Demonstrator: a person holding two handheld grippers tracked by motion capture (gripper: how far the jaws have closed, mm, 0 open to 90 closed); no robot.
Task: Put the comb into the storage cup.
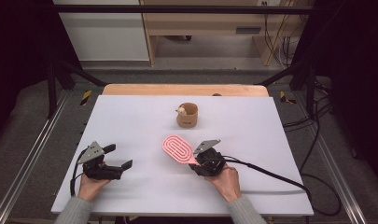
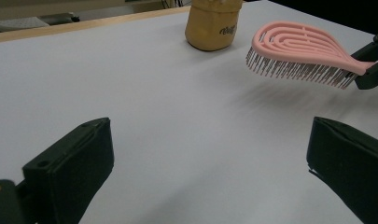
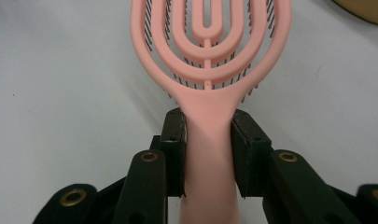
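A pink hairbrush (image 1: pixel 178 148) with an oval, openwork head of nested loops is seen held by its handle, which is clamped between the two black jaws of the right tool (image 3: pixel 207 154). Its head is raised clear of the white bench (image 1: pixel 130 126), the dark bristles (image 2: pixel 294 70) being turned downward and the flat back upward. The brush is kept roughly level, pointing away from the hand toward the far left of the bench.
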